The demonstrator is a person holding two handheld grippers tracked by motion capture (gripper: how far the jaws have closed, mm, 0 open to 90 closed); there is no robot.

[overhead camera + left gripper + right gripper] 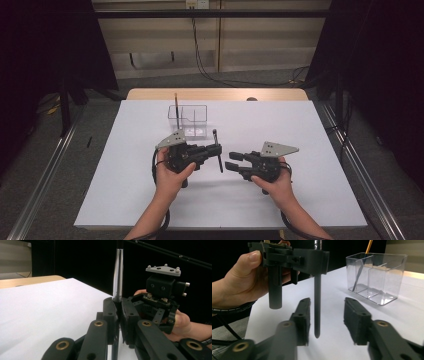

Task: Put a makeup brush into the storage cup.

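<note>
White paper covers the wooden table (150, 94), with dark curtains on both sides and cables trailing along the far wall. Near the far-middle of the sheet stands a clear plastic organiser box with compartments (192, 121), and a thin yellow-handled pencil (176, 105) leans upright in its left compartment. Just in front of that box, the left gripper (216, 150) is pressed together on a slim black pen with a silvery upper barrel (218, 151), holding it upright, its tip hanging free above the paper. To the right of the box and nearer the person, the right gripper (234, 161) faces the pen with its jaws spread; in the right gripper view the pen's lower shaft (317, 307) hangs between the two pads (303, 317) and neither one touches it. The step in hand looks like a handover of the pen between the two grippers, or the right one letting go of it; I cannot tell which. The likely goal is dropping the pen into the box beside the pencil, which calls for carrying it up over the rim, keeping it vertical, and lowering it into an open compartment before releasing.
</note>
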